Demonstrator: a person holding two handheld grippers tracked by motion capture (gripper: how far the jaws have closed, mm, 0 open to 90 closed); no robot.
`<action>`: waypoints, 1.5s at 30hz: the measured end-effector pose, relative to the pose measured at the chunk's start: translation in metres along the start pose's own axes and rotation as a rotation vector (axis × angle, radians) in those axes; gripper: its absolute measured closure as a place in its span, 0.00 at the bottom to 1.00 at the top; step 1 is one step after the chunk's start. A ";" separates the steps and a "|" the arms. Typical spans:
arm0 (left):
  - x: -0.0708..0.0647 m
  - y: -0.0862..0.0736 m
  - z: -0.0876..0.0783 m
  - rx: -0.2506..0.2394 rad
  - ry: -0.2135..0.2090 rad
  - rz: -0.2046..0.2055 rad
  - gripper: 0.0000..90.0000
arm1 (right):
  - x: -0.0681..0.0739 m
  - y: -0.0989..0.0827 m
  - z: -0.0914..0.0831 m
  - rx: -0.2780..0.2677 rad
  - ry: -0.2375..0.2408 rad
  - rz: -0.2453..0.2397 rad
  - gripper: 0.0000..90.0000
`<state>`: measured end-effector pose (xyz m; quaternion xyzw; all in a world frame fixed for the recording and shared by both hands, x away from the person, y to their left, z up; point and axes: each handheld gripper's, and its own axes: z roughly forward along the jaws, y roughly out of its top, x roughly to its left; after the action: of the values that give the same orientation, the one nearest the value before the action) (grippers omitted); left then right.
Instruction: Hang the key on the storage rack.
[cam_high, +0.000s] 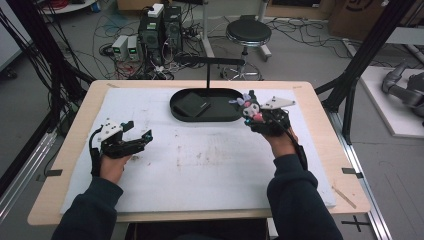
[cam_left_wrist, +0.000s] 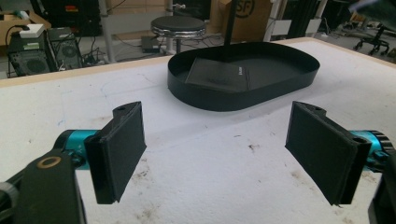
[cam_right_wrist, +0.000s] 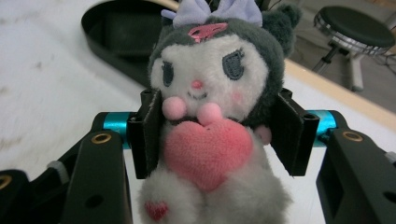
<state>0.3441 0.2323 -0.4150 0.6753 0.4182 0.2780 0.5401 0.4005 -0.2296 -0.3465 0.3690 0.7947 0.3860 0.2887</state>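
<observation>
Plush toy sitting squeezed between right gripper pads at torso, just right of black tray; looking soft, light, compressible. Left gripper idling, jaws spread, gripping nothing.

A black oval tray holds a flat black box on the white mat

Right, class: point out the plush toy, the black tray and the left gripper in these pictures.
plush toy (cam_right_wrist: 208, 144): right gripper view, on its pink heart.
black tray (cam_left_wrist: 243, 100): left gripper view, on its near outer wall.
left gripper (cam_left_wrist: 215, 147): left gripper view, midway between its open fingertips.
</observation>
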 end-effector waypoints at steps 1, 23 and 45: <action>0.000 0.000 0.000 0.002 0.000 0.001 0.22 | -0.002 0.006 0.003 -0.004 -0.004 0.001 0.47; 0.003 -0.001 -0.001 0.002 0.007 -0.012 0.22 | -0.044 0.069 0.039 0.004 -0.136 0.092 0.47; 0.005 -0.001 -0.002 -0.002 0.010 -0.025 0.22 | -0.047 0.077 0.045 0.080 -0.151 0.105 0.47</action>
<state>0.3447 0.2377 -0.4158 0.6681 0.4290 0.2748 0.5423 0.4885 -0.2167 -0.2985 0.4493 0.7650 0.3398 0.3121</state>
